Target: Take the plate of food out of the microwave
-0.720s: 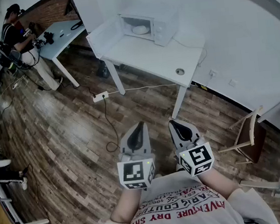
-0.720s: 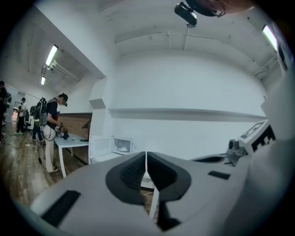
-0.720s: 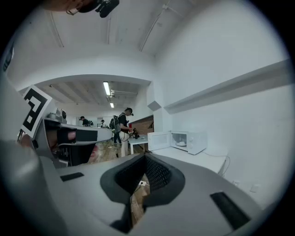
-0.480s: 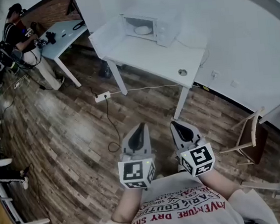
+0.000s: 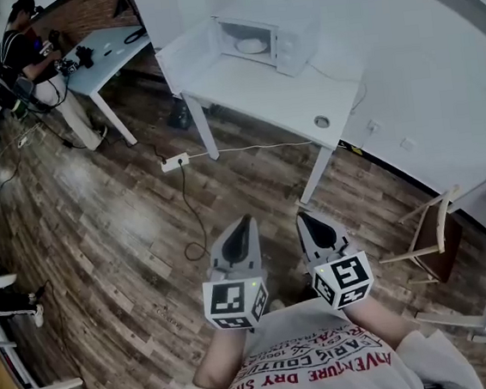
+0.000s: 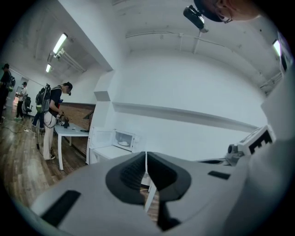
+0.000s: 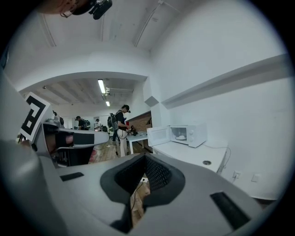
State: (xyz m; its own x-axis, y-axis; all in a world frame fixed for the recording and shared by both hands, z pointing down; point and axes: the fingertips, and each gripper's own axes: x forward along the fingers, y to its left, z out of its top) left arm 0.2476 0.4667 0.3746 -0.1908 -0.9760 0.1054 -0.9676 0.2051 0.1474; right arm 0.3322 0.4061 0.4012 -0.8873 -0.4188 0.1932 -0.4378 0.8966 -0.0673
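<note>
The white microwave [image 5: 283,37] stands at the far end of a white table [image 5: 276,95], its door [image 5: 184,59] swung open to the left. Inside it sits a pale plate of food [image 5: 252,46]. Both grippers hang over the wood floor near my body, well short of the table. The left gripper [image 5: 241,227] and the right gripper [image 5: 307,220] are both shut with nothing between their jaws. The left gripper view shows its closed tips [image 6: 146,154] below the distant microwave [image 6: 123,138]. The right gripper view shows the microwave [image 7: 188,134] and plate [image 7: 181,137] beyond its tips [image 7: 145,156].
A power strip [image 5: 175,163] with a cable lies on the floor before the table. The tabletop has a round cable hole [image 5: 322,121]. A wooden chair [image 5: 433,234] stands at the right. People work at another table [image 5: 107,52] at far left.
The table and microwave have shifted slightly right and lower in the head view as I draw nearer. Both grippers keep the same pose, shut.
</note>
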